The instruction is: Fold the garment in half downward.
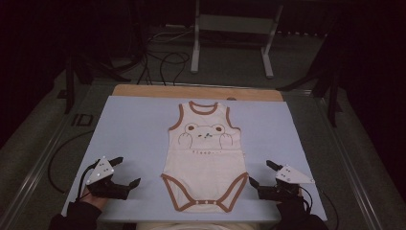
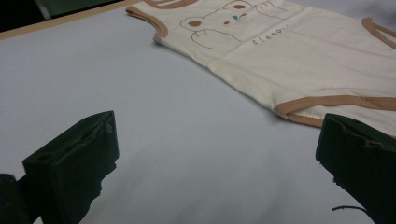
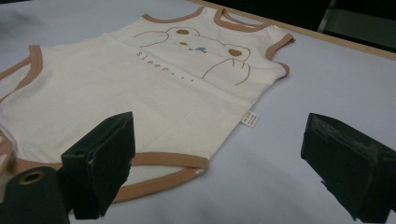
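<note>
Black jaws stand wide apart on both tools, nothing between them: the left gripper [image 1: 125, 170] rests on the table [image 1: 129, 124] just off the near left of the bodysuit [image 1: 205, 158], the right gripper [image 1: 261, 173] just off its near right. Between them the cream garment lies flat, face up, snap crotch towards the person and neckline away. It looks light, thin and limp, so it should sag and wrinkle when lifted; the brown bound edges at the leg openings [image 3: 154, 179], nearest each tool, or at the shoulder straps, seem the firmest places to pinch. A small side label [image 3: 250, 118] sticks out. Beyond the table's wooden far edge, the floor, cables and metal frame [image 1: 234, 33] sink into darkness.
</note>
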The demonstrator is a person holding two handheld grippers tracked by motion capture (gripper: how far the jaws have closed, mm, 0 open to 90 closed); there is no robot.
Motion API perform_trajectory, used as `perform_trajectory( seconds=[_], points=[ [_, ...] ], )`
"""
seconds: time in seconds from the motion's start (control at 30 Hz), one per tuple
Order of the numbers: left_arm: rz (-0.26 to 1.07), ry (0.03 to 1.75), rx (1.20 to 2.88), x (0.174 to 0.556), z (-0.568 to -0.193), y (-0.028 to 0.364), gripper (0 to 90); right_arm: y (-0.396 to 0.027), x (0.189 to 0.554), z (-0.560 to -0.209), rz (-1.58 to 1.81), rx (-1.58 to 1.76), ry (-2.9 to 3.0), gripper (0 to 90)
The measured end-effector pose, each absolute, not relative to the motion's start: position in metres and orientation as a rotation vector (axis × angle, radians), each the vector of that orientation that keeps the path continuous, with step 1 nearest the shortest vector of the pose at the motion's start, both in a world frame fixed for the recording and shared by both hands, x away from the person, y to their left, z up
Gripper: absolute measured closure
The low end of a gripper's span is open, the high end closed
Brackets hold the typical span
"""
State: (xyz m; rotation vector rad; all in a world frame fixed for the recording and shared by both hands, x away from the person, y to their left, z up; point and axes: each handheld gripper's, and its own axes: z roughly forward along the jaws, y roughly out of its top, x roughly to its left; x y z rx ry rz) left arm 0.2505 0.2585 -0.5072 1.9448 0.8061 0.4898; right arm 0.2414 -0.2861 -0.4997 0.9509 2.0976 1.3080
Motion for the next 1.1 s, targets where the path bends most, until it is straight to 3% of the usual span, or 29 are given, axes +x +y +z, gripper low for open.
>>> perform_trajectory(
  seconds=[1.1],
  points=[
    [0.439, 0.769, 1.985, 0.250, -0.506, 0.246, 0.2, -0.272, 0.237, -0.494, 1.259, 0.907, 2.137, 10.0]
  ],
)
